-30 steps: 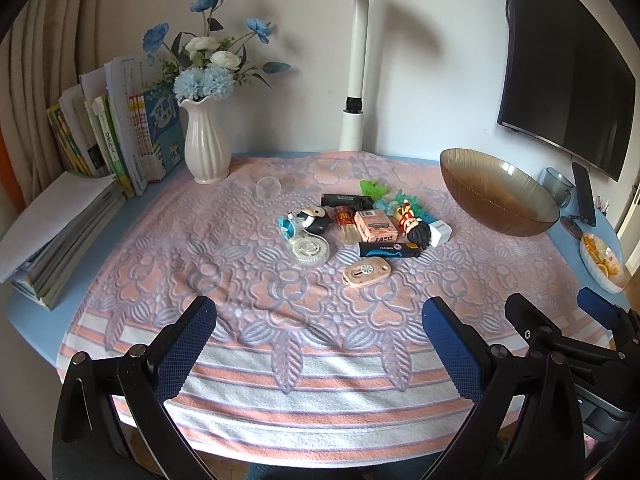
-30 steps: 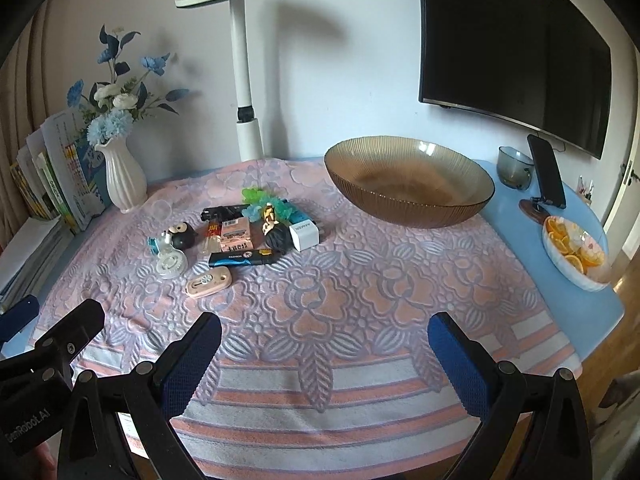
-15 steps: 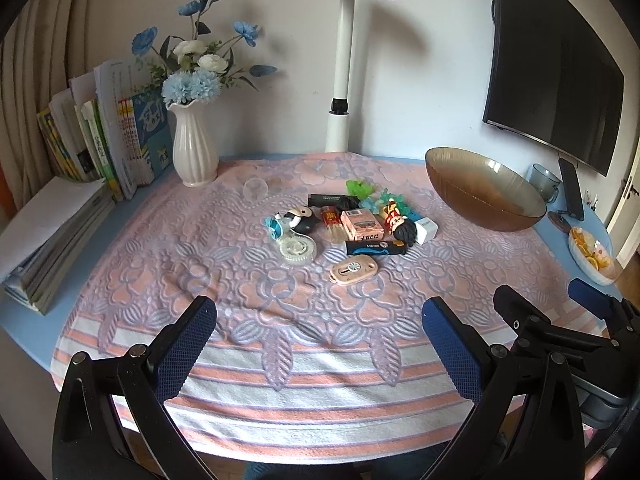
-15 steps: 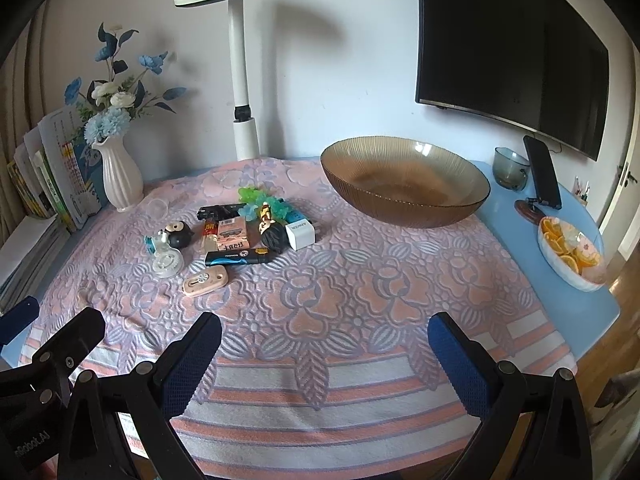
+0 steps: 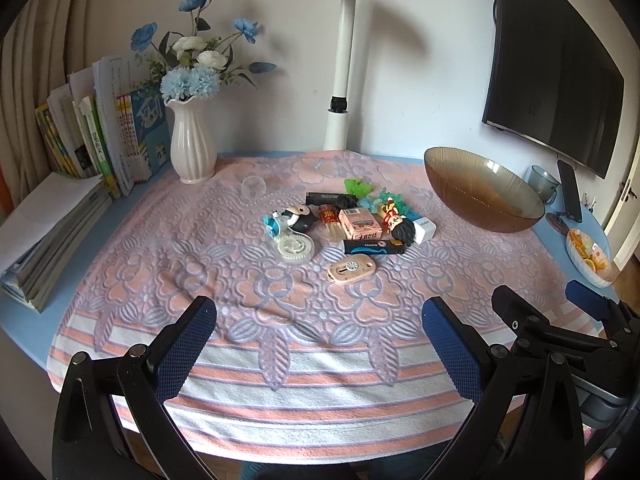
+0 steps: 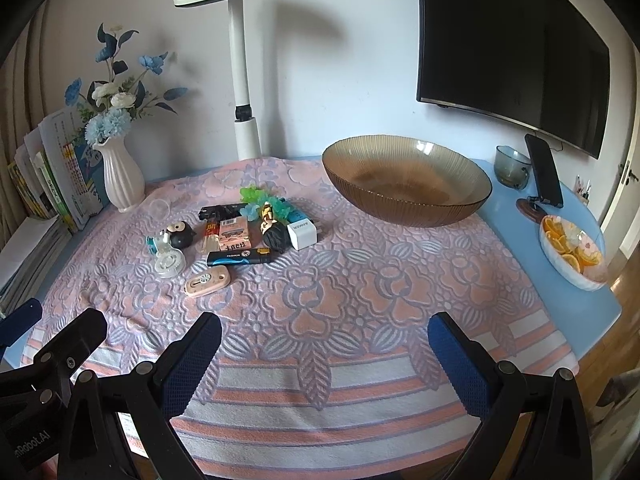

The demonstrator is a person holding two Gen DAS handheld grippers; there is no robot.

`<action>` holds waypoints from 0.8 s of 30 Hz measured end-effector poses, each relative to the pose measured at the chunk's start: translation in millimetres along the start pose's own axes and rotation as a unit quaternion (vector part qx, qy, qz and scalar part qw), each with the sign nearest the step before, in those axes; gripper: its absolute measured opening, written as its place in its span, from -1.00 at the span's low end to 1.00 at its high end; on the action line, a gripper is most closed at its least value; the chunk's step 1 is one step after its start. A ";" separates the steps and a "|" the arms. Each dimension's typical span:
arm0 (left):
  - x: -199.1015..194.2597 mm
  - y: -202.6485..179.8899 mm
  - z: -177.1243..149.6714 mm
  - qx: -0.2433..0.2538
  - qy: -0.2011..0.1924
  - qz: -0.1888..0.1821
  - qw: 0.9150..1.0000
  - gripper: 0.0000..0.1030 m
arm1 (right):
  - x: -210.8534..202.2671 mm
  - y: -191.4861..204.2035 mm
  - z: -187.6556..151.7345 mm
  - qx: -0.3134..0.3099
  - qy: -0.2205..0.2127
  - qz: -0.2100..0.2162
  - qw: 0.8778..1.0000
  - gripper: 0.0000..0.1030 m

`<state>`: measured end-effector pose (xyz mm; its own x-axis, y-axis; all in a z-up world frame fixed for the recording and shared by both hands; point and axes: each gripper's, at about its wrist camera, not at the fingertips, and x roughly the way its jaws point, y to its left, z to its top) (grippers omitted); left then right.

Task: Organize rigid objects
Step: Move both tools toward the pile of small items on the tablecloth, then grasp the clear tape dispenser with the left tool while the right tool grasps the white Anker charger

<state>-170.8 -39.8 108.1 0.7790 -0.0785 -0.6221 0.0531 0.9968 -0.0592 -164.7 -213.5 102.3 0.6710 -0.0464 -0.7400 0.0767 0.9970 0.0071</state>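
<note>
A cluster of small objects lies mid-table: a pink oval gadget (image 5: pixel 352 268) (image 6: pixel 208 281), a clear tape wheel (image 5: pixel 295 248) (image 6: pixel 170 263), a pink box (image 5: pixel 360 224) (image 6: pixel 234 233), a black-and-blue stick (image 5: pixel 374 248) (image 6: pixel 240 258), a white charger (image 5: pixel 424 231) (image 6: pixel 302 234), a dark-haired figurine (image 5: pixel 400 228) (image 6: pixel 274 230). An amber glass bowl (image 5: pixel 484 190) (image 6: pixel 406 180) stands at the right, empty. My left gripper (image 5: pixel 318 344) is open and empty over the near cloth edge. My right gripper (image 6: pixel 324 360) is open and empty beside it; it also shows in the left wrist view (image 5: pixel 560 312).
A white vase of blue flowers (image 5: pixel 192 148) (image 6: pixel 120 176), stacked books (image 5: pixel 100 136), a white lamp post (image 5: pixel 340 92) (image 6: pixel 244 116), a wall TV (image 6: pixel 512 52), a phone on a stand (image 6: pixel 542 176), a glass mug (image 6: pixel 510 166) and a plate of orange slices (image 6: pixel 572 252) ring the table.
Both grippers have shifted a little; the view has tilted and the object cluster sits slightly nearer centre. Jaws stay open. Nothing on the table has moved.
</note>
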 end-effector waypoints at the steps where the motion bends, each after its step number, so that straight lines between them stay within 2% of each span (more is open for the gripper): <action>1: 1.0 -0.3 -0.1 0.001 0.001 0.000 1.000 0.99 | -0.1 0.7 -0.1 -0.002 -0.001 -0.004 1.000 1.00; 4: 3.1 0.3 -0.9 -0.001 0.004 -0.003 1.000 0.99 | 1.4 1.8 0.9 -0.007 -0.003 -0.012 1.000 1.00; 16: 9.4 4.9 -0.8 -0.004 0.015 -0.018 1.000 0.99 | 7.3 0.5 -0.1 -0.002 0.009 0.005 1.000 1.00; 21: 21.7 25.9 1.0 -0.011 0.023 0.010 1.000 0.99 | 12.6 6.3 -1.0 -0.013 0.009 0.026 1.000 1.00; 24: 34.5 41.9 2.1 -0.017 0.035 0.009 0.999 0.99 | 23.0 10.7 -0.8 -0.024 0.016 0.029 0.999 1.00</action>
<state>-140.4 -0.7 85.9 0.7346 -0.0624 -0.6757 0.0167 0.9971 -0.0739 -149.1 -203.9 84.9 0.6488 0.0138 -0.7608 0.0015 0.9998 0.0194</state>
